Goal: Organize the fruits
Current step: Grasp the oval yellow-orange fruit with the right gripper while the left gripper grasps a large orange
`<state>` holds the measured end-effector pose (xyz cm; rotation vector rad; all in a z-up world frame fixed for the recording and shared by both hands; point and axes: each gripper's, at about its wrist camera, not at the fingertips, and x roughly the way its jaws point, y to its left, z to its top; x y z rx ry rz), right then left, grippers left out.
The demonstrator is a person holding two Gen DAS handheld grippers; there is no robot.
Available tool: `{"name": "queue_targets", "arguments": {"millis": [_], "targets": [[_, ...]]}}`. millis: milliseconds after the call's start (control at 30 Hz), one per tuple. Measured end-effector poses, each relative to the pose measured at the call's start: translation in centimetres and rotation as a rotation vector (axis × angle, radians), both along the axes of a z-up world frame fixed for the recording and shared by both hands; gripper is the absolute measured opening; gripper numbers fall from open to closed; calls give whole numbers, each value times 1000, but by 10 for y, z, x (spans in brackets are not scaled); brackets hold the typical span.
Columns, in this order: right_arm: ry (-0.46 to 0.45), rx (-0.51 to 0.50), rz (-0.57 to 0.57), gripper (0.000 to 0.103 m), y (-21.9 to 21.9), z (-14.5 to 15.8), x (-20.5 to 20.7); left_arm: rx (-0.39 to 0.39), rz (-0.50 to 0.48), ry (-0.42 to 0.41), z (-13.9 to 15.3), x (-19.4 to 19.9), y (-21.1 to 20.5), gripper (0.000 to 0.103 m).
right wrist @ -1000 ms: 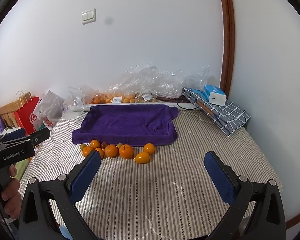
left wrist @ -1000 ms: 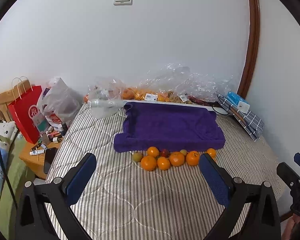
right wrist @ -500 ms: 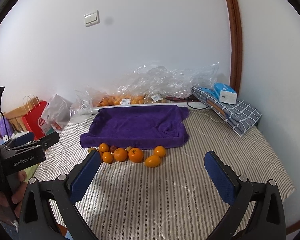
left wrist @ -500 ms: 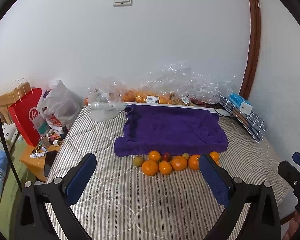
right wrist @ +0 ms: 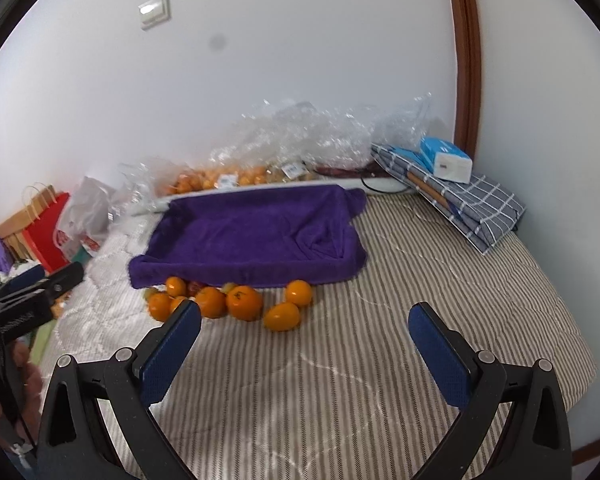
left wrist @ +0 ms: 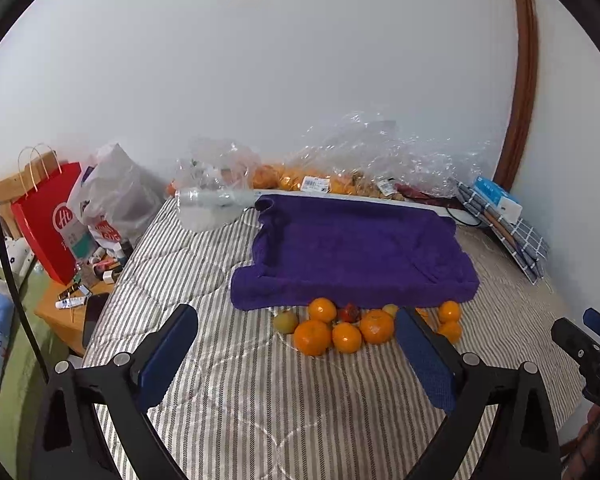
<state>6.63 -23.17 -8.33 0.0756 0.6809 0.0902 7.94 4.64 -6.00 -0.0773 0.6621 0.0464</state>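
A purple towel-lined tray (left wrist: 356,248) (right wrist: 252,236) lies on a striped bed (left wrist: 260,392). Several oranges (left wrist: 313,337) (right wrist: 244,303), a greenish fruit (left wrist: 285,321) and a small red fruit (left wrist: 350,313) lie in a loose row along the tray's near edge. My left gripper (left wrist: 296,344) is open and empty, hovering just short of the fruit row. My right gripper (right wrist: 305,340) is open and empty, a little nearer than the oval orange fruit (right wrist: 282,317). Each gripper's body shows at the edge of the other's view.
Clear plastic bags with more oranges (left wrist: 340,168) line the wall behind the tray. A folded checked cloth with a blue tissue pack (right wrist: 448,160) sits at the right. A red paper bag (left wrist: 48,216) and a cluttered bedside table (left wrist: 80,296) stand left of the bed.
Both grippers have moved forward toward the fruit row, which now looks closer and larger. Both stay open; no fruit has moved.
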Motion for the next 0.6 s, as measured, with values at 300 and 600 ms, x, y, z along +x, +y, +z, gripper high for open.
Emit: {"name": "queue_targets", "arguments": {"millis": [300,600], "targets": [[29,-65,0,102,7,-27,27,19,8,49,-23,22,16,97],[66,-72,3,100,12,-63,51,30,59,106,-52,35,45,97]]}}
